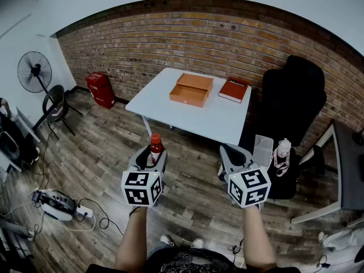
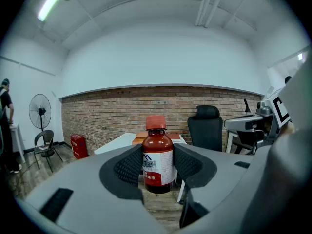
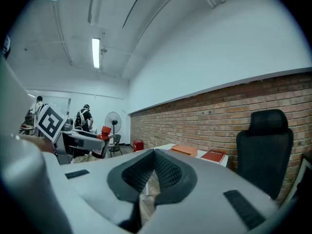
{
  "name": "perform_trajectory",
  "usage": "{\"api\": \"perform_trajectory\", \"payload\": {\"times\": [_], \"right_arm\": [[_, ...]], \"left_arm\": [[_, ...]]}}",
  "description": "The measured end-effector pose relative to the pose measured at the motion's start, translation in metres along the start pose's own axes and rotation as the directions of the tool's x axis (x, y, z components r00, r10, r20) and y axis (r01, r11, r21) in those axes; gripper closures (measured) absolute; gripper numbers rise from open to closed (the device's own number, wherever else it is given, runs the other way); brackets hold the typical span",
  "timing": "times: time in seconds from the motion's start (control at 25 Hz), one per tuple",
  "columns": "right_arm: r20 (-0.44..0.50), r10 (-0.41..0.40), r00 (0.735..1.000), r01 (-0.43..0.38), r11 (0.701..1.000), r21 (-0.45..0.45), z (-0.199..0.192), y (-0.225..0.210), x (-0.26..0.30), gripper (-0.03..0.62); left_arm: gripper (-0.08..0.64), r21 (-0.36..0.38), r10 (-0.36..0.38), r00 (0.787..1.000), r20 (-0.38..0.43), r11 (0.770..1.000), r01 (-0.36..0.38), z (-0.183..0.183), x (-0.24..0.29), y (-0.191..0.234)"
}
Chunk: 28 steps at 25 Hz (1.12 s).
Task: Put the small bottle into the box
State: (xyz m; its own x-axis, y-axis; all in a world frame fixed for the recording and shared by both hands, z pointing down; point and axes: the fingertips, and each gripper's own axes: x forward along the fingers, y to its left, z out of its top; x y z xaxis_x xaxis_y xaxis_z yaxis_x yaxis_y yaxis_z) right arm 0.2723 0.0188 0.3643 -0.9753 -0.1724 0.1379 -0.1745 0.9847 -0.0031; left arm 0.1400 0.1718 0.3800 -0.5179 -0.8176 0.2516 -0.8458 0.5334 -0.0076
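Observation:
A small brown bottle (image 2: 158, 161) with a red cap and a white label stands upright between the pads of my left gripper (image 2: 158, 165), which is shut on it. From the head view the bottle (image 1: 155, 147) rises out of the left gripper (image 1: 152, 159), held over the wooden floor short of the white table (image 1: 216, 118). An open orange box (image 1: 191, 90) lies on that table, far ahead. My right gripper (image 1: 233, 159) is shut and empty, level with the left one; in its own view the right gripper (image 3: 153, 172) has its pads meeting.
A red book (image 1: 234, 89) lies right of the box. A black office chair (image 1: 293, 104) stands right of the table, with a pale bottle (image 1: 282, 149) on a seat. A fan (image 1: 34, 71), a red container (image 1: 100, 89) and floor cables (image 1: 62, 209) lie left.

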Motion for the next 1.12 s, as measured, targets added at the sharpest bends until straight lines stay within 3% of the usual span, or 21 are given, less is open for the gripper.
{"api": "perform_trajectory", "payload": {"times": [0.52,1.12], "right_arm": [[-0.006,0.014,1.0,-0.014,1.0,0.005,-0.003,-0.006,0.019,0.572],[-0.028,-0.027,0.999,0.027,1.0,-0.007,0.0,-0.014,0.12,0.572]], "left_arm": [[0.347,0.003,-0.019,1.0,-0.009,1.0,0.019,-0.001,0.017,-0.001],[0.347,-0.031,-0.069,0.997,-0.021,0.997,0.068,0.004,0.104,0.067]]}}
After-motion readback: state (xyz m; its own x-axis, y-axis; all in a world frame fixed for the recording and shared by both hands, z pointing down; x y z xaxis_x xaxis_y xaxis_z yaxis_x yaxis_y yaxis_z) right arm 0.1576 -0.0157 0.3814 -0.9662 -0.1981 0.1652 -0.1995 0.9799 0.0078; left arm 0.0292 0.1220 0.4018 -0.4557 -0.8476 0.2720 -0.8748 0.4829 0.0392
